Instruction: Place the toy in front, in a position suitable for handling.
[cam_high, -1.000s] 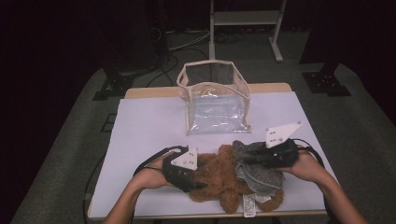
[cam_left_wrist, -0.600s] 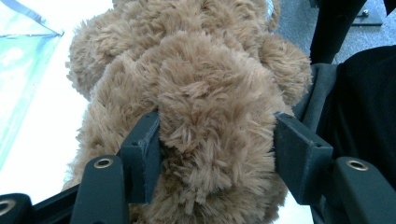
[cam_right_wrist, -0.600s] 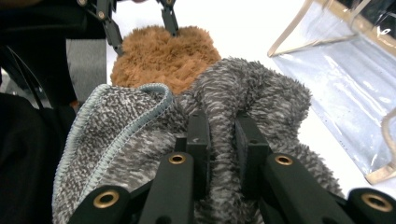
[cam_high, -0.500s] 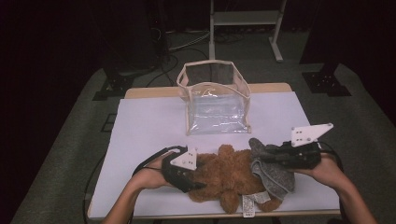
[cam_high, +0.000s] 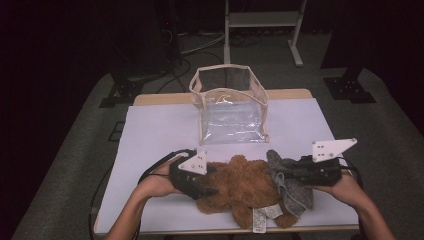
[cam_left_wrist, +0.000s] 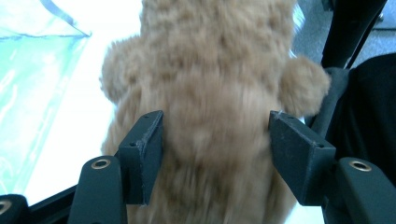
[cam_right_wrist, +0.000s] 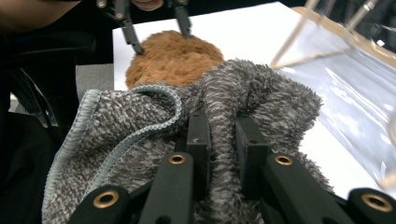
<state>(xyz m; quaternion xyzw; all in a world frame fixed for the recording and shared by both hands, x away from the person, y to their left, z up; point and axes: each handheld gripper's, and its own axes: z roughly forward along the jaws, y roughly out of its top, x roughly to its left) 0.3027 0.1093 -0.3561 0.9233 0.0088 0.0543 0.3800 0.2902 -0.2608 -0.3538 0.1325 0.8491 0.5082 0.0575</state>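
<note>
Currently, left gripper (cam_high: 207, 181): clamping the brown teddy bear (cam_high: 245, 187).
Right gripper (cam_high: 280, 172): pinching a grey fuzzy cloth (cam_high: 292, 187) beside it.

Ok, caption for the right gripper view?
Right tool pinching grey fleece cloth, brown teddy bear behind.

The room lay dim around the evenly lit desk (cam_high: 150, 130); the left gripper view was overexposed, its teddy bear (cam_left_wrist: 219, 93) blurred.

The high view looks forward and down over the table (cam_high: 150, 130); each tool view rides close behind its jaws, both sharing the teddy bear (cam_left_wrist: 210, 93).
</note>
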